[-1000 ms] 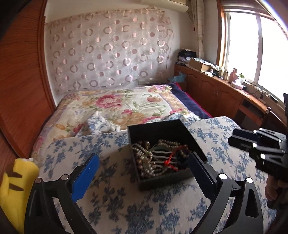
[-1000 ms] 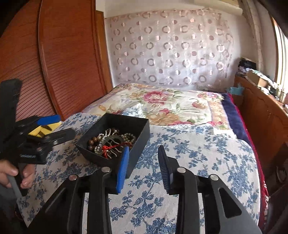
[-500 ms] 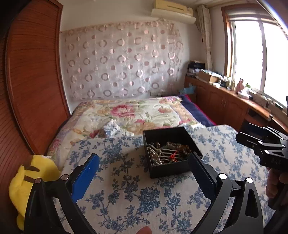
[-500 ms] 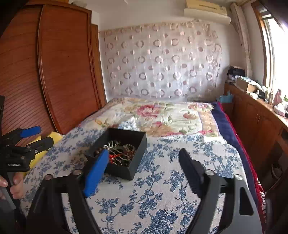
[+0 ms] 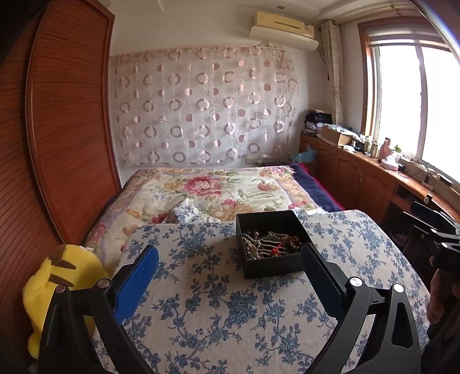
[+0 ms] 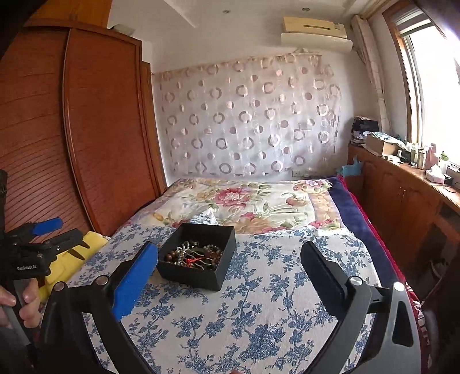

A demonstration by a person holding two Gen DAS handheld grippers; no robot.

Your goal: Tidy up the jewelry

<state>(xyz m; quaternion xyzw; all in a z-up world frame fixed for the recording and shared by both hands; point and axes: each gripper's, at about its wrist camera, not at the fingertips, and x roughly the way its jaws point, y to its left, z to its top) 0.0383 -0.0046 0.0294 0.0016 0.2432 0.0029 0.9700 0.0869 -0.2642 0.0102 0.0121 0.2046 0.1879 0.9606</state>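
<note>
While both claws hang above the blue-flowered cloth (image 5: 218,310), the black box (image 5: 273,266) of tangled bead strings (image 5: 270,244) rests on it toward the far edge. The left gripper (image 5: 230,276) stands wide, gripping nothing; the box lies ahead of it, just beyond its right finger. The right gripper (image 6: 230,273) is likewise spread wide and bare, the box ahead and close beyond its left, blue-padded finger (image 6: 135,282). A yellow plush toy (image 5: 57,284) sits at the cloth's left edge.

Yellow plush (image 5: 61,283), floral bedspread (image 5: 218,190), AC unit (image 5: 283,27)
</note>
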